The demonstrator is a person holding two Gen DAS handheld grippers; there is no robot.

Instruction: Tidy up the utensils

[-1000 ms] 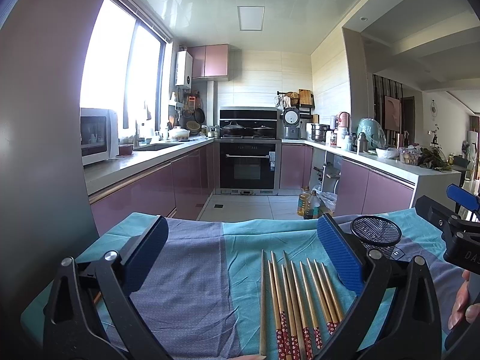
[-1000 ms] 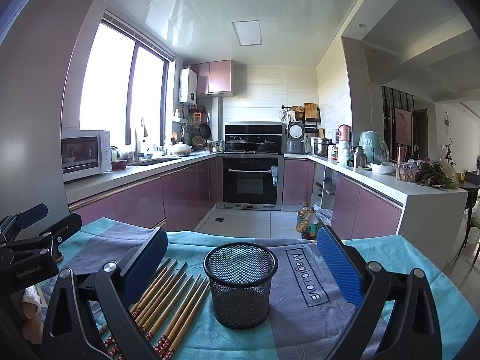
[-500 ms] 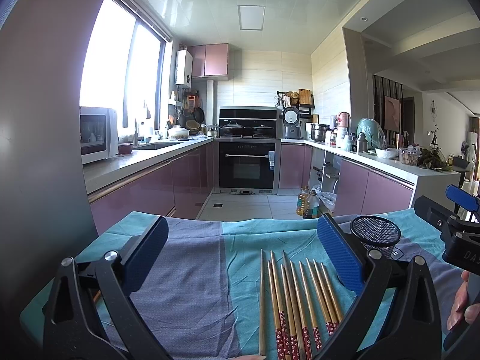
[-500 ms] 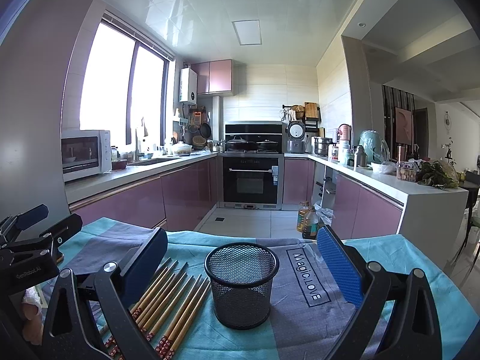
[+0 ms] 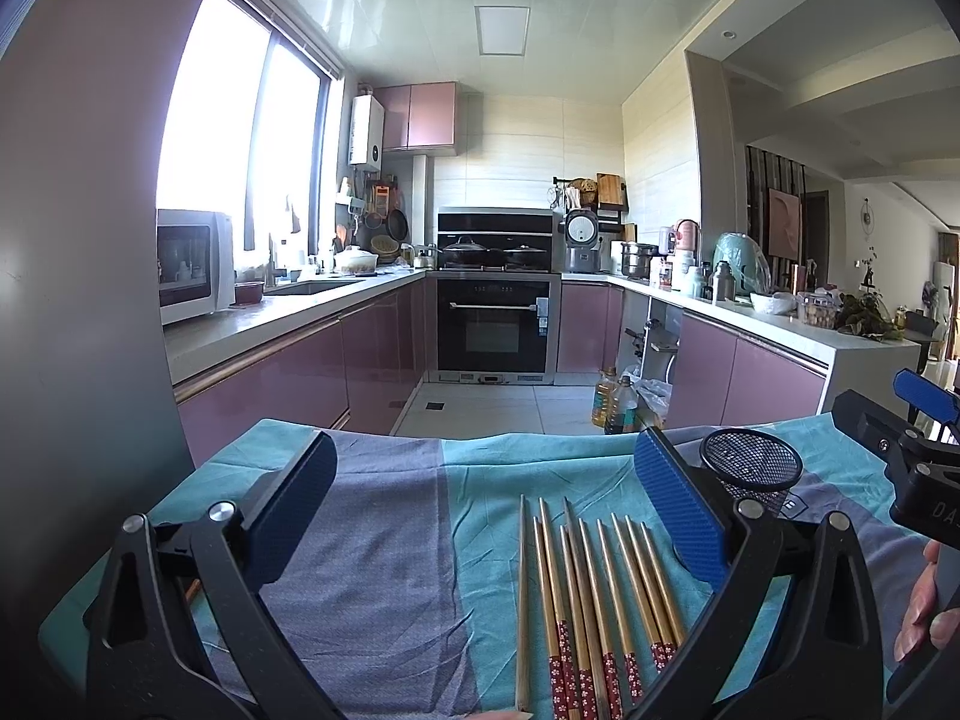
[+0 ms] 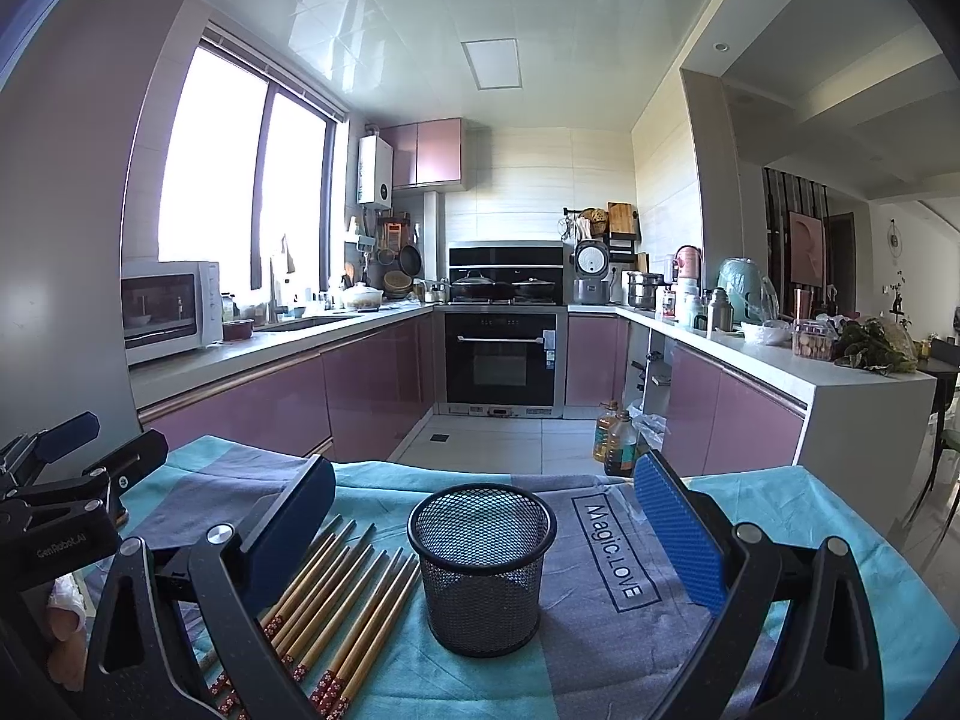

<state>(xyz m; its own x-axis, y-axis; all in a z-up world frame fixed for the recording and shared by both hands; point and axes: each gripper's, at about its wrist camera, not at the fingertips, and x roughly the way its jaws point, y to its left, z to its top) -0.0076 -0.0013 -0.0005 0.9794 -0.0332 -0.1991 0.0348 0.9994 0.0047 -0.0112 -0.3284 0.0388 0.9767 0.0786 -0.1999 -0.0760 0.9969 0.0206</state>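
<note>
L gripper (image 5: 486,504): my fingers are spread wide, nothing between the pads. L pad (image 5: 294,504) sits lower left of frame, R pad (image 5: 678,510) lower right, both above the cloth (image 5: 372,540), not touching it as far as I can tell. The chopsticks (image 5: 594,588) lie flat in a row on the cloth, lower centre-right of frame, inside the gap but crowded toward the R pad; tips point up-frame, red patterned ends toward the bottom edge. One plain stick lies at the left of the row, slightly apart. The mesh cup (image 5: 750,462) shows just past the R pad, right of frame, partly hidden by the finger.

R gripper (image 6: 480,510): fingers likewise wide apart and empty. The mesh cup (image 6: 480,570) stands upright between them, centre-bottom of frame, clear of both pads. Chopsticks (image 6: 336,600) run diagonally at lower left, next to the cup's left side and partly under the L pad (image 6: 288,528); can't tell if the nearest stick touches the cup. Cloth (image 6: 606,630) has a "Magic.LOVE" label right of the cup.

The other gripper shows at the far edge of each view. Cloth covers the worktop (image 6: 870,546); kitchen w/ oven (image 6: 504,354) in the bkgd, centre frame.
</note>
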